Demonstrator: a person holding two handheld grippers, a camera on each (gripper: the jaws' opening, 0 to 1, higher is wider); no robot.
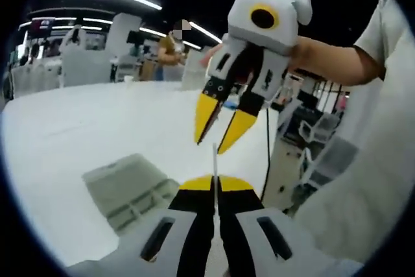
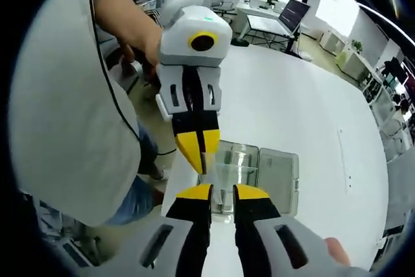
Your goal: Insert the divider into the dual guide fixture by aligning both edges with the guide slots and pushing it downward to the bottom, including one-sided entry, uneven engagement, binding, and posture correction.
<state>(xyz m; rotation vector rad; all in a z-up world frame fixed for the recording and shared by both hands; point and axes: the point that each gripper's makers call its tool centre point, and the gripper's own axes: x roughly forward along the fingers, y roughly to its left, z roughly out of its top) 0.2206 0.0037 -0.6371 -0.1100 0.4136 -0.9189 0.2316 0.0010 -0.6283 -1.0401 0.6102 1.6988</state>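
Divider: we see a thin clear sheet [image 1: 214,160], edge-on in the left gripper view, standing up from between the yellow tips of the left gripper [image 1: 214,183]; in the right gripper view the sheet [image 2: 232,176] shows as a pale transparent panel in front of the fixture.
Left gripper: jaws nearly closed, pinching the divider between them.
Right gripper: in the left gripper view it [image 1: 220,128] hangs above the top edge of the divider, jaws a little apart with a narrow gap; we cannot tell if a tip touches the sheet.
Fixture: grey-green box [image 1: 130,189] lies on the white table [image 1: 78,128], below and left of the divider; its inside shows ribs, and we cannot tell any content.
Person: bare arm [image 1: 331,63] and pale shirt [image 1: 376,160] at the table edge.
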